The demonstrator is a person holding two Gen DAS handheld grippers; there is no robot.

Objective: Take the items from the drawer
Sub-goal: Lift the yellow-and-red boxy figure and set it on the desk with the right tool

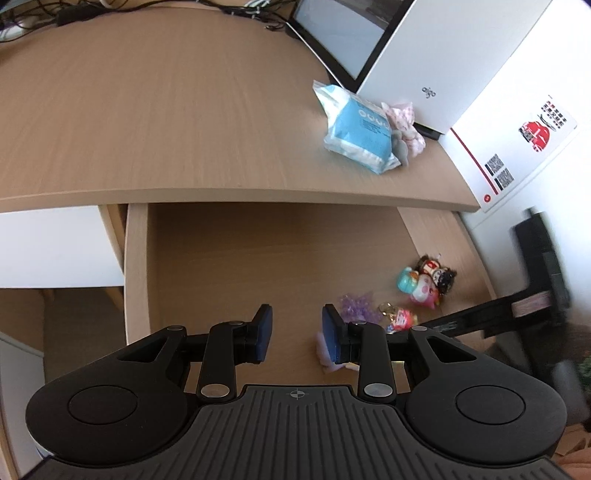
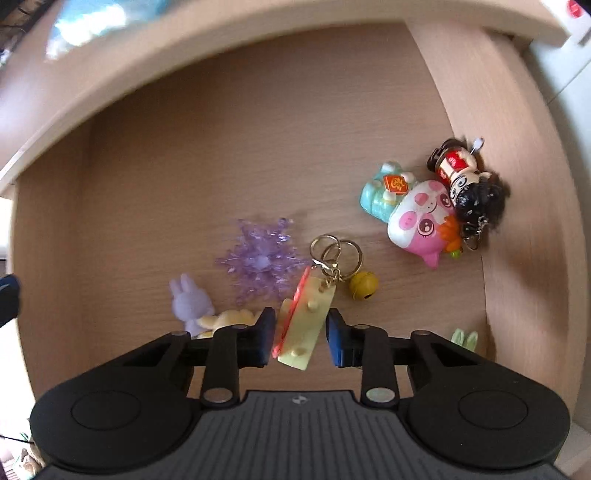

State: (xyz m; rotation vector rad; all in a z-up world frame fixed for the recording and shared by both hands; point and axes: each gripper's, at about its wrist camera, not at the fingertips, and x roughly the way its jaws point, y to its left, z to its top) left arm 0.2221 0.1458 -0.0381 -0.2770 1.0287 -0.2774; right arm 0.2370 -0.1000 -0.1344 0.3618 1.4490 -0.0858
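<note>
Home or office desk corner: wood-grain desk (image 1: 166, 122) with open drawer (image 1: 229, 258), monitor (image 1: 332, 33), white computer case (image 1: 436, 62), tangled cables (image 1: 74, 9) behind.

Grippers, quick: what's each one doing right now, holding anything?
Left gripper: open, empty, above the open drawer.
Right gripper: jaws around the yellow keychain tag; firm grip cannot be told.

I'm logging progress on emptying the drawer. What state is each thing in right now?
Drawer: pulled open, trinkets inside.
Yellow keychain charm: tilted between the right gripper's fingers, left pad touching.
Left gripper: open, empty, above the drawer.
Purple snowflake: flat on drawer floor.
Pink pig toy: lying in drawer.
Blue packet: on desktop.
</note>
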